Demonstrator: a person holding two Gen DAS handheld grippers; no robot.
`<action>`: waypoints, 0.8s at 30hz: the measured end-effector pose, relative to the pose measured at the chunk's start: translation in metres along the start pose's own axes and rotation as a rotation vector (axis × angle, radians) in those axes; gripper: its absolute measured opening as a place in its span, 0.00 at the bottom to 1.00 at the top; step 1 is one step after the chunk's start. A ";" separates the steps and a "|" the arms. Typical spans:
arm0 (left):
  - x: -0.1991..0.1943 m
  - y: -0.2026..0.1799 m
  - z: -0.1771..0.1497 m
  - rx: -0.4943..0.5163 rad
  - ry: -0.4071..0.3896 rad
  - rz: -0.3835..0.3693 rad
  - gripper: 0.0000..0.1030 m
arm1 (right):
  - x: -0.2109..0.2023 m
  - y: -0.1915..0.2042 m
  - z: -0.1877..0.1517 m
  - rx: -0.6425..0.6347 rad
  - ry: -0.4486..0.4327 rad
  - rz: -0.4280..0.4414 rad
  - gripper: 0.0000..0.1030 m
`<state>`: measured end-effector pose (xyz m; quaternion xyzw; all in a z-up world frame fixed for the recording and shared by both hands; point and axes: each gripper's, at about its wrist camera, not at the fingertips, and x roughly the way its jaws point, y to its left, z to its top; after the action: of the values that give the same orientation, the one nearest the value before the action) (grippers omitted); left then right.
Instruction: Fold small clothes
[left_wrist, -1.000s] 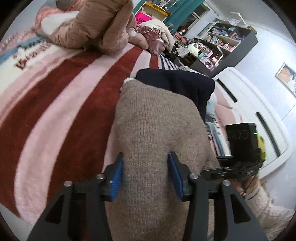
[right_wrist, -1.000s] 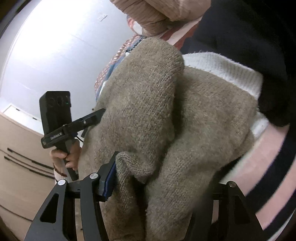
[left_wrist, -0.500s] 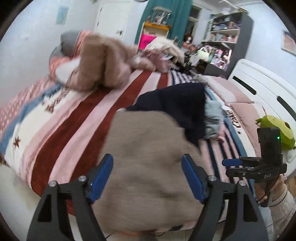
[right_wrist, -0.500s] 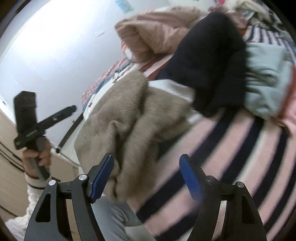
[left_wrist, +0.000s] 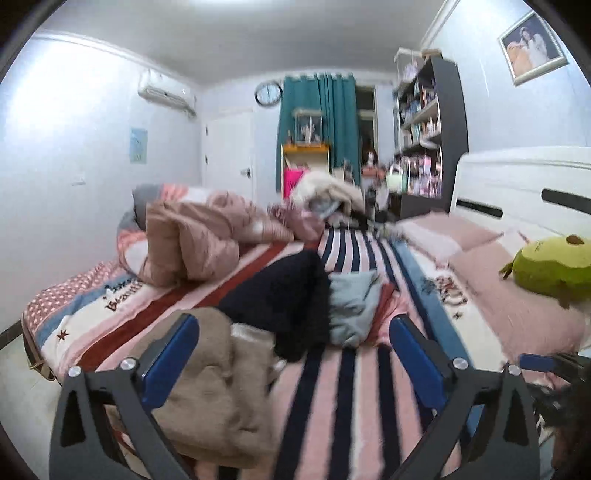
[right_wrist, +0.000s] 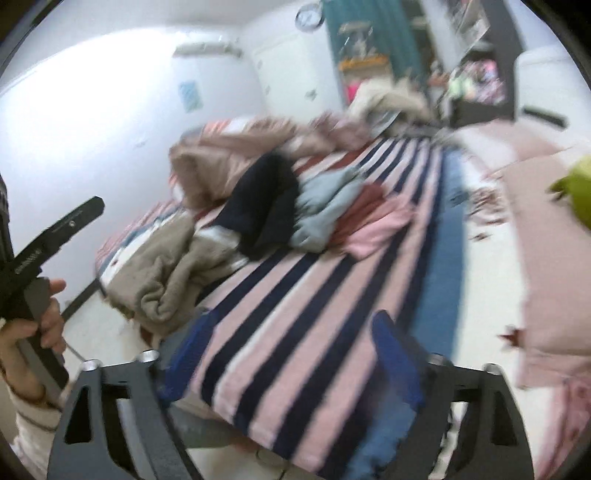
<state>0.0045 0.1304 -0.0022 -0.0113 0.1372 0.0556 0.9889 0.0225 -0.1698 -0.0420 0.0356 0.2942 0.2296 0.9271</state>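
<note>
A beige knitted garment (left_wrist: 214, 384) lies crumpled at the near edge of the striped bed (left_wrist: 343, 398); it also shows in the right wrist view (right_wrist: 166, 266). Behind it lie a dark navy garment (left_wrist: 284, 299), a pale blue-grey one (left_wrist: 351, 299) and a pink one (right_wrist: 380, 225). My left gripper (left_wrist: 291, 354) is open and empty, drawn back from the bed, with the beige garment behind its left finger. My right gripper (right_wrist: 291, 354) is open and empty over the bed's near edge. The views are motion-blurred.
A pink quilt heap (left_wrist: 199, 236) lies at the far left of the bed. A green plush toy (left_wrist: 546, 266) sits on pink pillows at right, by the white headboard (left_wrist: 517, 184). A dark bookshelf (left_wrist: 428, 129) and teal curtain (left_wrist: 317, 122) stand beyond.
Both grippers have let go of the beige garment, opened wide and pulled back from the bed. The garment now lies on the bed's near edge.
</note>
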 end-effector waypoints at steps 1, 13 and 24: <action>-0.005 -0.011 -0.001 -0.002 -0.017 0.008 0.99 | -0.014 0.000 -0.003 -0.018 -0.042 -0.047 0.91; -0.035 -0.079 -0.007 0.020 -0.074 -0.027 0.99 | -0.109 0.005 -0.015 -0.144 -0.344 -0.309 1.00; -0.041 -0.087 -0.010 0.040 -0.079 -0.036 0.99 | -0.112 0.005 -0.016 -0.136 -0.361 -0.314 1.00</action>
<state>-0.0275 0.0390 0.0004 0.0081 0.0990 0.0355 0.9944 -0.0692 -0.2162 0.0055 -0.0324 0.1095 0.0921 0.9892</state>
